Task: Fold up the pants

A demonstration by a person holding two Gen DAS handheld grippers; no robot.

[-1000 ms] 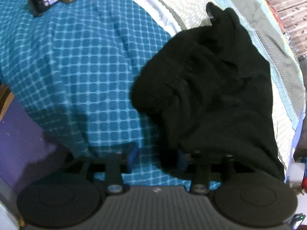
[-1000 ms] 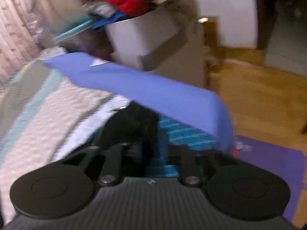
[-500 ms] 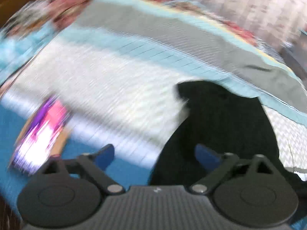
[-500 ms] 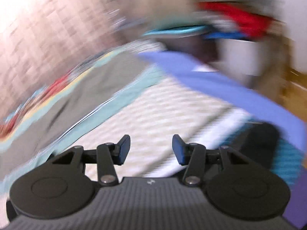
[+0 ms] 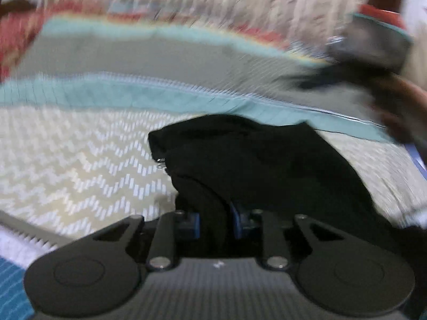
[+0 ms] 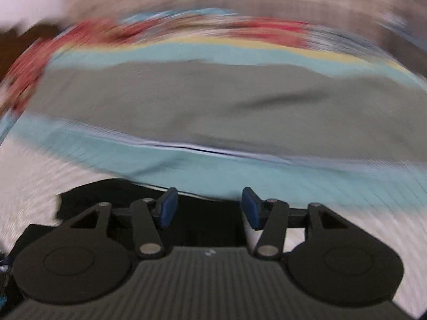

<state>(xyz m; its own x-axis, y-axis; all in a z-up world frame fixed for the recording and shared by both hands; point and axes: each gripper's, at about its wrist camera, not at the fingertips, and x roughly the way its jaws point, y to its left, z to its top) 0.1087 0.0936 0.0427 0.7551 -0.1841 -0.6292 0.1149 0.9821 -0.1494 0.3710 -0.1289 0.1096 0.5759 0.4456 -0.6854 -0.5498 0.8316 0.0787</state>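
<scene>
Two grippers are over the bed, and only one has cloth. Your left gripper (image 5: 214, 220) has just closed its jaws, and they are now clamped on a thick fold of the black pants (image 5: 267, 160), which lie bunched at lower centre of the left wrist view on the zigzag-patterned quilt (image 5: 80, 165). Your right gripper (image 6: 208, 208) has its jaws apart, just opening a little further, with nothing pinched; the pants show as a dark patch under and behind them at the lower left of the right wrist view.

Expect the pants to be soft, limp and fairly light: they will sag and drag from one pinch, not keep a shape. Take the second hold on a hem or waistband edge well apart from the first, so the cloth hangs flat between both.

No container can be made out; the blurred upper right shows only dark shapes.
</scene>
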